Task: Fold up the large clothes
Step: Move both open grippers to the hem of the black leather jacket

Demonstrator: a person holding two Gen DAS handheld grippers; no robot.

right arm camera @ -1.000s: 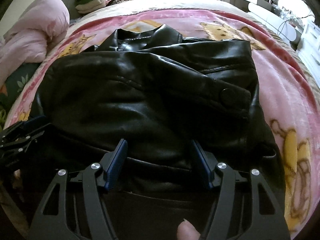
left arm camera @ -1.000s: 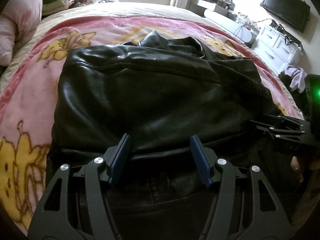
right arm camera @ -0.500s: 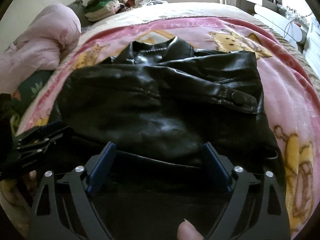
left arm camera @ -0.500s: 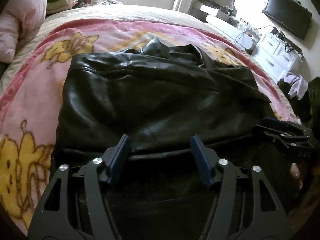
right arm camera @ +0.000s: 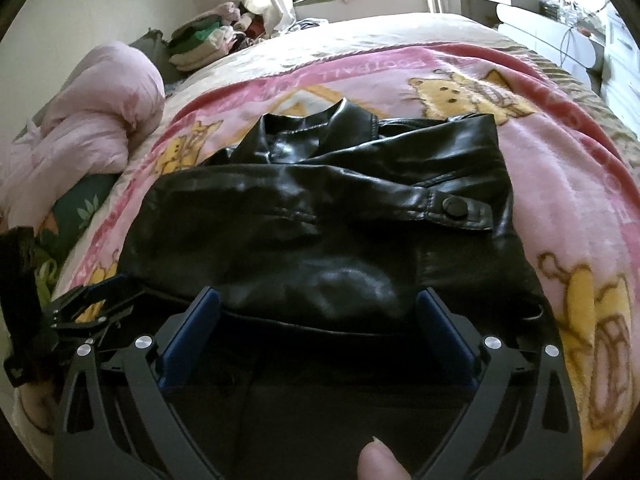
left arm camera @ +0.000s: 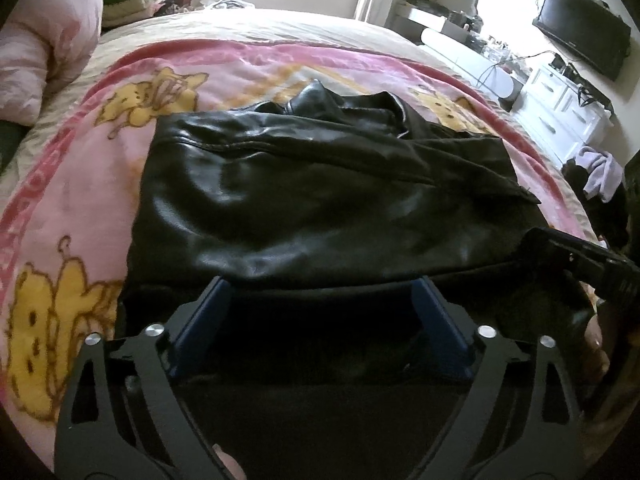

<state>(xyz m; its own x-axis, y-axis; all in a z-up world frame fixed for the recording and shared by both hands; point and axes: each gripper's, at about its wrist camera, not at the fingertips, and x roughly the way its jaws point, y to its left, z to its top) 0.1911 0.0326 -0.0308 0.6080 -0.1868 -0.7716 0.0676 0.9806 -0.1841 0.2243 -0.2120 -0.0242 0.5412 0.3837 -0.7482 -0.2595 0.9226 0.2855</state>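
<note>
While your two grippers hang over the near hem, the stock reads as follows.

Item one: black leather jacket point(left arm camera: 320, 200), folded into a rough block, lying on the pink cartoon blanket point(left arm camera: 72, 208) across the middle of both frames; collar toward the top, a sleeve cuff with a round snap button point(right arm camera: 456, 206) at the right of the right wrist view.

Item two: your left gripper point(left arm camera: 322, 292), bottom centre of its own view, also seen at the lower left edge of the right wrist view. Its jaws have just been opening and now stand wide; the jacket's near edge lies between the blue pads point(left arm camera: 208, 312), which do not press on it. It holds nothing.

Item three: your right gripper point(right arm camera: 318, 304), bottom centre of its own view. Its jaws have likewise just been opening and stand wide apart, with the hem between the blue pads but not pinched.

Item four: pink quilt point(right arm camera: 88, 136), bunched at the upper left. Stacked clothes point(right arm camera: 200, 42) behind it. Television point(left arm camera: 584, 28) at the upper right of the left wrist view, above a white dresser point(left arm camera: 560, 108).
</note>
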